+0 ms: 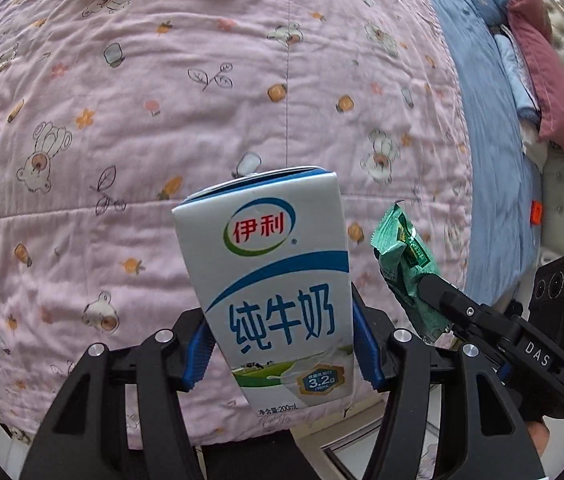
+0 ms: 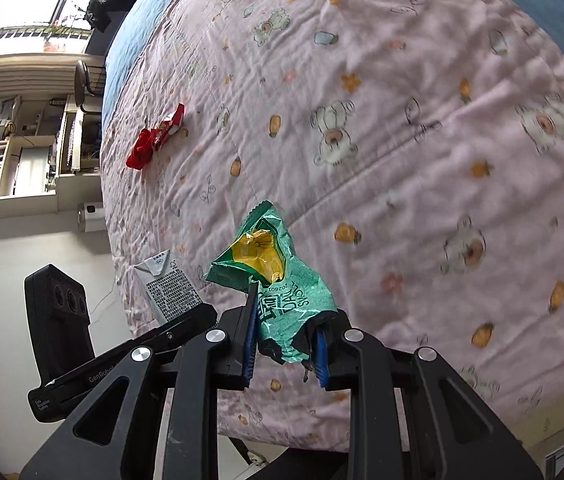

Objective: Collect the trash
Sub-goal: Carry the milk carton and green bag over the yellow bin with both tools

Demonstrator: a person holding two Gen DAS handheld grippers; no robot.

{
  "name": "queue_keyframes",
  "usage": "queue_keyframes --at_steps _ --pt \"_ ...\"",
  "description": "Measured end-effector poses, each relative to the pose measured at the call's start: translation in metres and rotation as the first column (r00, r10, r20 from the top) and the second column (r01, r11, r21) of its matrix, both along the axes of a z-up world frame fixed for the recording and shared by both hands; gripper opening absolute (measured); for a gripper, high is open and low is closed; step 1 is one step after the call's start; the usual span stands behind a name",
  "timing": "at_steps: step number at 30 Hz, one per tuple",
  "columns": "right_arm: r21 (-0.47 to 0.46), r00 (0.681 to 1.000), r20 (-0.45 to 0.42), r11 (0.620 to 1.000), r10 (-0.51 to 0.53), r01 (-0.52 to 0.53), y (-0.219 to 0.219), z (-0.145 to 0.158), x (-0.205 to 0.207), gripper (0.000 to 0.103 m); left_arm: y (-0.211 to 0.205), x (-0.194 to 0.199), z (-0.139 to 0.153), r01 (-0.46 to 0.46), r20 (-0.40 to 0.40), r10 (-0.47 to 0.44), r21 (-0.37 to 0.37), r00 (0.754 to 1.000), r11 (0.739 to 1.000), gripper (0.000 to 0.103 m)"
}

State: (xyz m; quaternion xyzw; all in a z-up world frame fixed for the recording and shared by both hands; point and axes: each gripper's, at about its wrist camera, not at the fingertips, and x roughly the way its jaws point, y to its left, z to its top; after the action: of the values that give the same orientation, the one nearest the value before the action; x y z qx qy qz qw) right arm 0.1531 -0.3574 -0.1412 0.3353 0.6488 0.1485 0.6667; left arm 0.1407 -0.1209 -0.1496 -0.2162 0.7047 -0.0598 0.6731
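Pink quilt (image 1: 162,120), printed with bears and carrots, fills most of both views and lies bare through the middle of each frame. My left gripper (image 1: 282,344) holds a white and blue milk carton (image 1: 274,288) upright between its blue pads, clamped on the carton's sides at the lower centre of the left view. My right gripper (image 2: 284,348) is pinched narrow on a crumpled green wrapper (image 2: 286,292) with a yellow inside, at the lower centre of the right view. In the left view that wrapper shows just to the right of the carton, apart from it.

Red wrappers (image 2: 156,136) lie on the quilt at the left of the right view; in the left view the top edge cuts them off. Blue bedding (image 1: 482,120) borders the quilt at the right. Shelves (image 2: 10,152) at the far left are too small to read.
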Motion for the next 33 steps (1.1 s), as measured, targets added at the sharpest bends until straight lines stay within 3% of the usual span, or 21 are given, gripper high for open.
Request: queue_keyframes --at_steps 8,15,23,33 --pt "0.008 0.982 0.019 0.982 -0.187 0.187 -0.021 0.009 -0.099 0.022 -0.015 -0.069 0.025 0.203 0.064 -0.203 -0.006 0.977 0.979 0.059" --pt "0.012 0.941 0.025 0.941 -0.337 0.337 -0.054 0.022 -0.175 0.022 -0.044 -0.117 0.024 0.328 0.044 -0.327 -0.018 0.944 0.945 0.059" --pt "-0.036 0.906 -0.019 0.906 -0.422 0.421 -0.107 0.011 -0.265 0.022 -0.121 -0.172 0.018 0.505 0.019 -0.504 -0.023 0.863 0.863 0.059" --pt "-0.13 0.861 -0.099 0.864 -0.499 0.486 -0.178 -0.031 -0.376 0.022 -0.233 -0.253 -0.027 0.628 -0.088 -0.63 -0.052 0.772 0.776 0.059"
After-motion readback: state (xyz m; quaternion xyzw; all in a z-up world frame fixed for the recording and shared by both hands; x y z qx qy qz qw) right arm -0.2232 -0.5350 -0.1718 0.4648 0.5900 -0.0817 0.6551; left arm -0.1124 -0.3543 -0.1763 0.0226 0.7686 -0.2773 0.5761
